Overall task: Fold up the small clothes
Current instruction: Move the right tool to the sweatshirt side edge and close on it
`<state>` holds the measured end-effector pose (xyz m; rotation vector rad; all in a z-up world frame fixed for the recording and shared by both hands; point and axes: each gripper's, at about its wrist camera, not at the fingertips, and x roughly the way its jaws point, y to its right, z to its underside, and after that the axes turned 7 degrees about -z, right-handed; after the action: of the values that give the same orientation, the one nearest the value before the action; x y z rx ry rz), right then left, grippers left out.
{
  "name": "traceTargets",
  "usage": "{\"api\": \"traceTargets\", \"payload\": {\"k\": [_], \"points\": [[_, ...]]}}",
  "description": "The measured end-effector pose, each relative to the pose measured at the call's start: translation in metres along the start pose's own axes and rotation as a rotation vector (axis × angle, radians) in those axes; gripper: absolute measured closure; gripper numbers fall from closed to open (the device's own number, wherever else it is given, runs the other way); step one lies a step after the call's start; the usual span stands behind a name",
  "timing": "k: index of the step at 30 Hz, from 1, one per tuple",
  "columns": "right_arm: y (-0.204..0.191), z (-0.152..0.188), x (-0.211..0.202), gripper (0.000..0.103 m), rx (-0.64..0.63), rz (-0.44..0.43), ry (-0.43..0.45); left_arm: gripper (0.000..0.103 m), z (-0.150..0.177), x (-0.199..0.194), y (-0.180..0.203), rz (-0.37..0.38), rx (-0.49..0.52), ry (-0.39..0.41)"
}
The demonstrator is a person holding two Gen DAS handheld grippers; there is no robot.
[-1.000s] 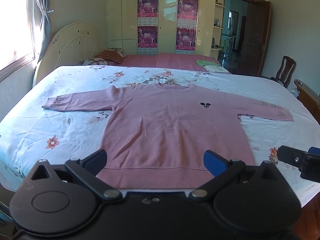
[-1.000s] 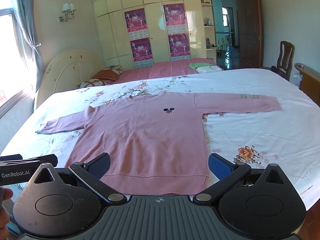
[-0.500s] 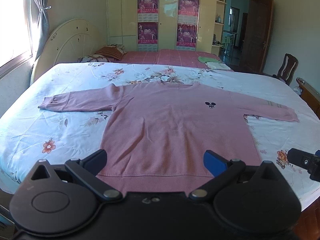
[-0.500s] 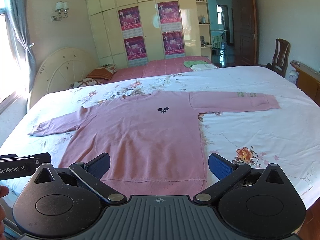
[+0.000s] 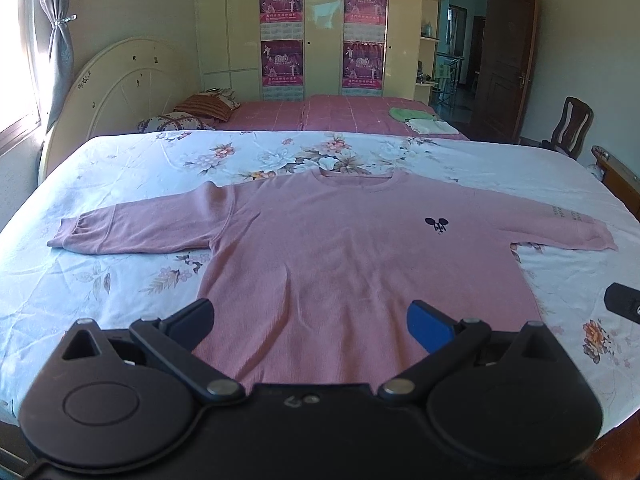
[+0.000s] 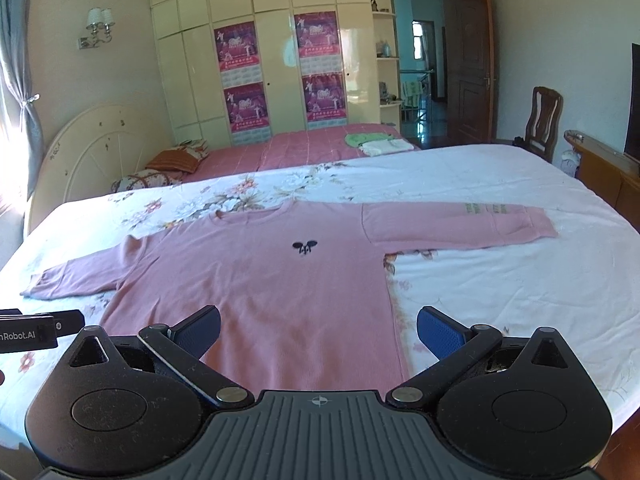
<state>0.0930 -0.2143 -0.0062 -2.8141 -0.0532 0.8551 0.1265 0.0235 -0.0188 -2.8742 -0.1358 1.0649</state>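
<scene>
Only the right view shows a wall lamp (image 6: pixel 97 24); both claws (image 5: pixel 310 320) (image 6: pixel 318 330) gape empty over the sweater (image 5: pixel 340 256).

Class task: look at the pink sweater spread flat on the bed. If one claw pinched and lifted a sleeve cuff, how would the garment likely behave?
The pink sweater lies flat and follows the bed's surface, so it is probably floppy: a lifted cuff would likely trail the sleeve and drape. Its ribbed knit looks soft rather than slick, so a pinch should probably hold. It seems light; pushed, it would likely bunch into wrinkles rather than slide whole.
</scene>
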Motion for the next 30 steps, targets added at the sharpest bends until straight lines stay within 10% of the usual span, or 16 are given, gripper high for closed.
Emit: {"api": "traceTargets", "payload": {"k": [16, 30], "points": [[0.024, -0.037, 0.095, 0.000, 0.004, 0.103, 0.039, 0.000, -0.046, 0.117, -0.005, 0.058, 0.056, -0.018], [0.145, -0.072, 0.182, 0.001, 0.045, 0.100, -0.016, 0.001, -0.077, 0.177, 0.092, 0.048, 0.044, -0.063]]}}
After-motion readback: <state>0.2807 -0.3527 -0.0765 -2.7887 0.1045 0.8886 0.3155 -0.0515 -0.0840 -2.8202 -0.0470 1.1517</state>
